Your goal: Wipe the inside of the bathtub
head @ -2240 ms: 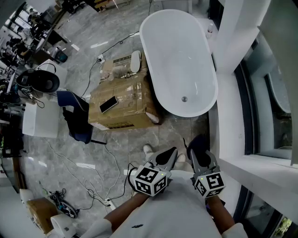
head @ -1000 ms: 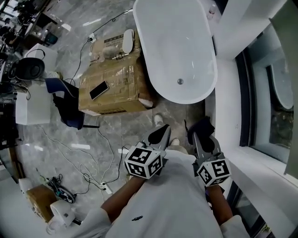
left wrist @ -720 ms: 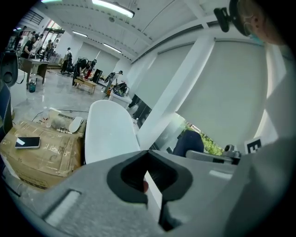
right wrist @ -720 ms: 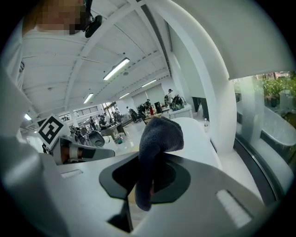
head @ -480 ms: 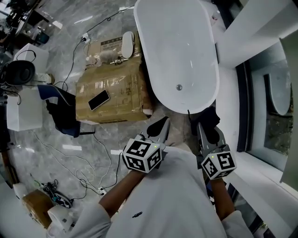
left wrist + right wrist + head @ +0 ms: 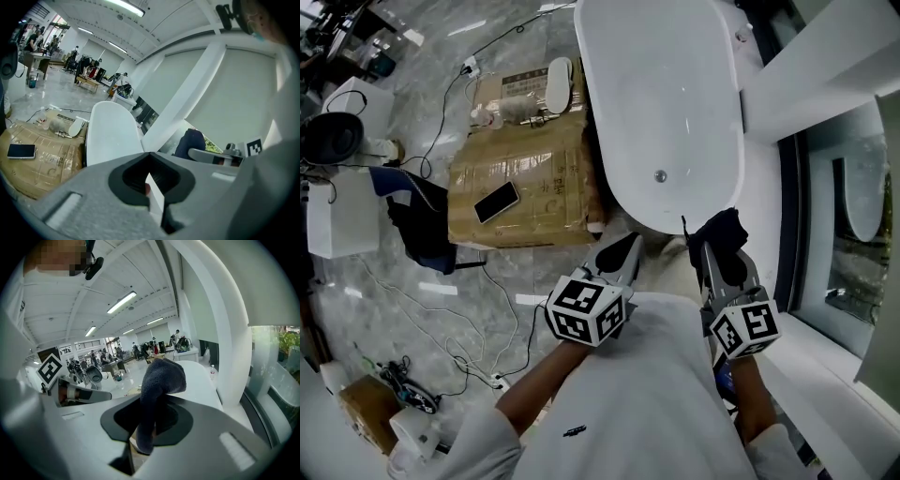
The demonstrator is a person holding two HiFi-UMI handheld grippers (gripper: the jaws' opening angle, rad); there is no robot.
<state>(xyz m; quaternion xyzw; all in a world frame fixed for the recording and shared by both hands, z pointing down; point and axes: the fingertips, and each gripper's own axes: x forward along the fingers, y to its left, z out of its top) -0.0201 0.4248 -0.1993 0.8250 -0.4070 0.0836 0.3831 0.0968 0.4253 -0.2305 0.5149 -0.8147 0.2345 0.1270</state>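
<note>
1. Lying on the cardboard box (image 6: 534, 178), a phone (image 6: 497, 202) sits toward its near left corner.
2. Left gripper (image 6: 622, 255): jaws pressed together, empty, above the floor.
3. White bathtub (image 6: 661, 103) stands just beyond both grippers.
4. Right gripper (image 6: 719, 258) clamps a dark cloth (image 6: 720, 232) at the tub's near rim.

Nothing legible right now: the cardboard box (image 6: 525, 178) beside the bathtub (image 6: 661, 94) carries print too small and blurred to read, and the left gripper (image 6: 623, 248) and right gripper (image 6: 719, 246) show only black-and-white square markers, no letters or numbers.
</note>
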